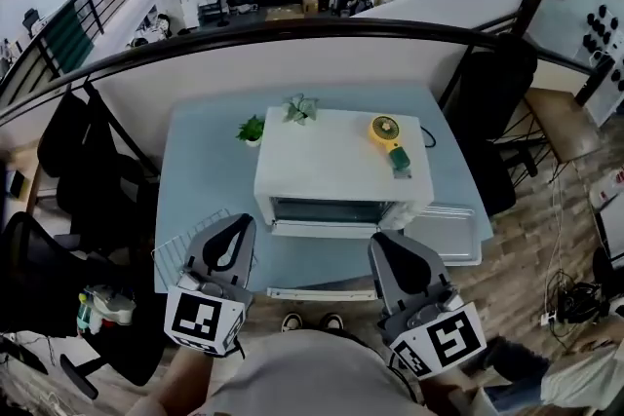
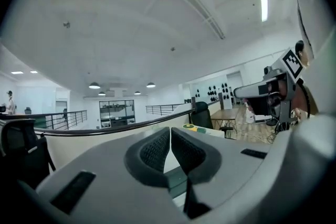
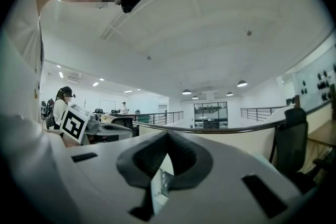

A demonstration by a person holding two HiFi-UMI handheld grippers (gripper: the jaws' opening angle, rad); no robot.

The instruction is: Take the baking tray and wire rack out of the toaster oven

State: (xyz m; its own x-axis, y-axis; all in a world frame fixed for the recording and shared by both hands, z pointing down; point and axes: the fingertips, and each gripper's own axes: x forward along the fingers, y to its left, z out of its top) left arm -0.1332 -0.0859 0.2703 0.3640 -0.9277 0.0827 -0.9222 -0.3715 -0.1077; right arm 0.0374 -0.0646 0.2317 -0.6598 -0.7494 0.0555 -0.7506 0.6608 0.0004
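Observation:
The white toaster oven (image 1: 336, 166) stands on the blue table (image 1: 200, 166), its glass door (image 1: 322, 292) folded down toward me. To the oven's right the silver baking tray (image 1: 450, 237) lies flat on the table. The wire rack (image 1: 180, 253) lies at the oven's left, partly hidden behind my left gripper (image 1: 237, 225). That gripper is shut and empty, held level near the table's front edge. My right gripper (image 1: 382, 245) is also shut and empty, in front of the oven's right corner. Both gripper views show pads pressed together with nothing between: left gripper (image 2: 170, 136), right gripper (image 3: 167, 139).
On the oven's top sit two small green plants (image 1: 252, 129) (image 1: 300, 108) and a yellow fan (image 1: 386, 130). Black chairs (image 1: 93, 180) stand left of the table and another (image 1: 492, 93) at its right. A curved railing (image 1: 292, 29) runs behind the table.

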